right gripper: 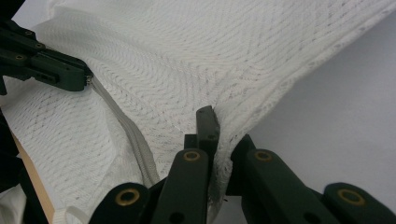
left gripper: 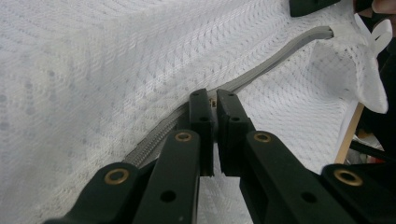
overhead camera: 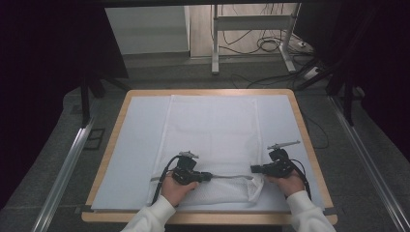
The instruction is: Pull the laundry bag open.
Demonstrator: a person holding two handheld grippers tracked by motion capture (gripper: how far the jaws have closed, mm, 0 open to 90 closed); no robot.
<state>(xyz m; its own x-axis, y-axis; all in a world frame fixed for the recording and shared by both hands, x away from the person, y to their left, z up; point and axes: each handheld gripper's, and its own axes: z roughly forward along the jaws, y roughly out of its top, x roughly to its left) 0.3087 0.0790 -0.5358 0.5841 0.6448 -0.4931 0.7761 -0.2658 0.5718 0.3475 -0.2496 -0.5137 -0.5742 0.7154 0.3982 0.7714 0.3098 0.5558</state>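
Left gripper (left gripper: pixel 212 105) pinches the zipper pull (left gripper: pixel 213 102) partway along the grey zipper (left gripper: pixel 261 70). Right gripper (right gripper: pixel 219 140) clamps the mesh laundry bag (right gripper: pixel 196 56) corner ahead. Judged mid-travel; remaining track toward right gripper.

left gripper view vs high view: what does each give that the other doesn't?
Left gripper view alone: the left gripper with its fingers shut on the zipper pull, the mesh weave up close, and a white tab at the zipper's end.

High view alone: the whole table, both hands, the floor cables and a stand beyond.

Both: the white mesh bag, its grey zipper and the right gripper at the zipper's far end.
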